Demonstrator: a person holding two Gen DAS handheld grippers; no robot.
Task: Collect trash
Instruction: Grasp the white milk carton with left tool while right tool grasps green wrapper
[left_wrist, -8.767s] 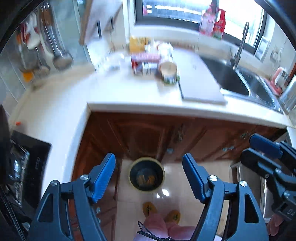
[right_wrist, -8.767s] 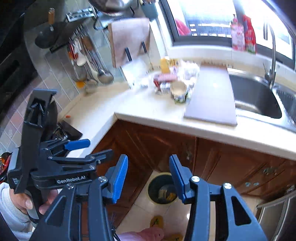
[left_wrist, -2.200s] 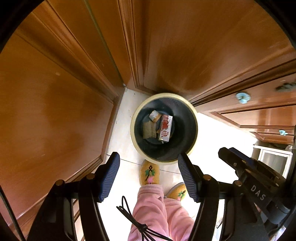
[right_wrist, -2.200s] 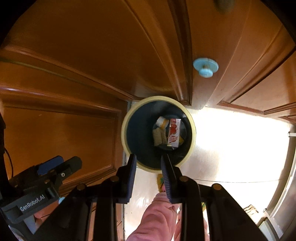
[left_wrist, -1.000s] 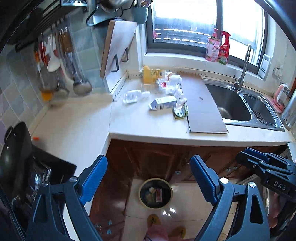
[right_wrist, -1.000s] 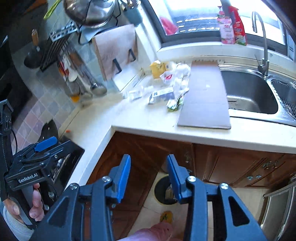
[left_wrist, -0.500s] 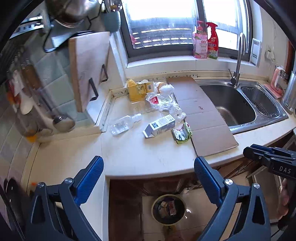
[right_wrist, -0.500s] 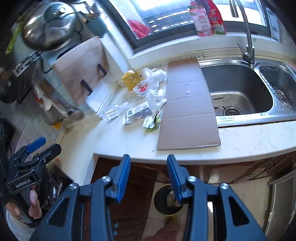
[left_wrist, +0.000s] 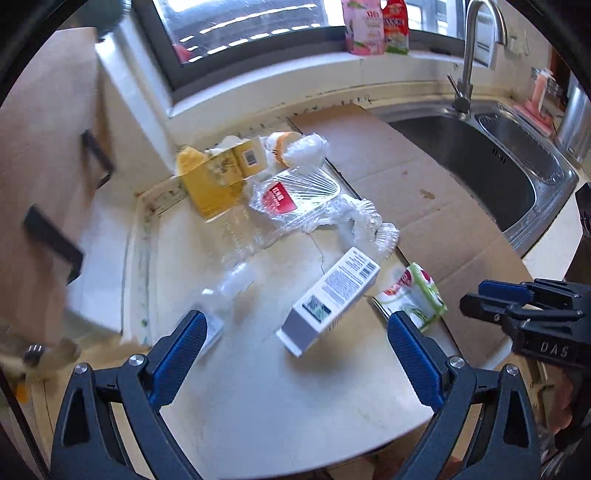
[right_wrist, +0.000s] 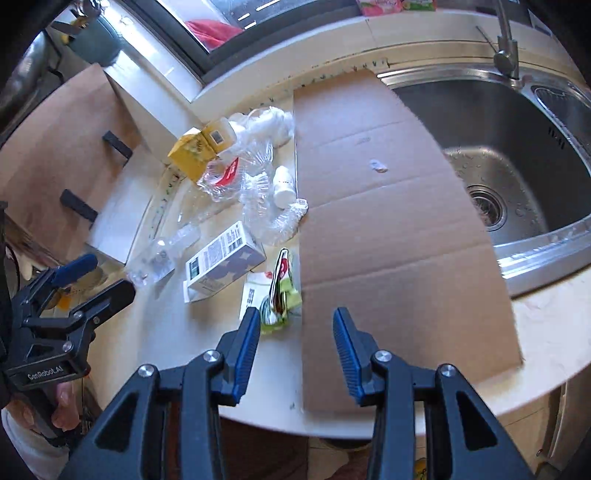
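Observation:
Trash lies on the white counter (left_wrist: 280, 398): a white-and-grey carton (left_wrist: 328, 301) on its side, a green-and-red wrapper (left_wrist: 413, 295), a clear plastic bottle (left_wrist: 225, 288), crumpled clear plastic (left_wrist: 306, 203) and a yellow carton (left_wrist: 218, 177). My left gripper (left_wrist: 295, 352) hangs wide open just in front of the white-and-grey carton, holding nothing. My right gripper (right_wrist: 295, 341) is half open and empty, with the green-and-red wrapper (right_wrist: 279, 291) just past its left finger and the white-and-grey carton (right_wrist: 221, 264) further left.
A flat cardboard sheet (right_wrist: 388, 221) covers the counter to the right of the trash, beside the steel sink (right_wrist: 498, 155) and tap (left_wrist: 465, 74). A wooden board (left_wrist: 40, 192) leans against the left wall. Bottles (left_wrist: 373, 26) stand on the window sill.
Both grippers have come forward and down over the counter, so the trash pile looks much nearer. The floor bin has dropped out of both views. Neither gripper has taken hold of anything.

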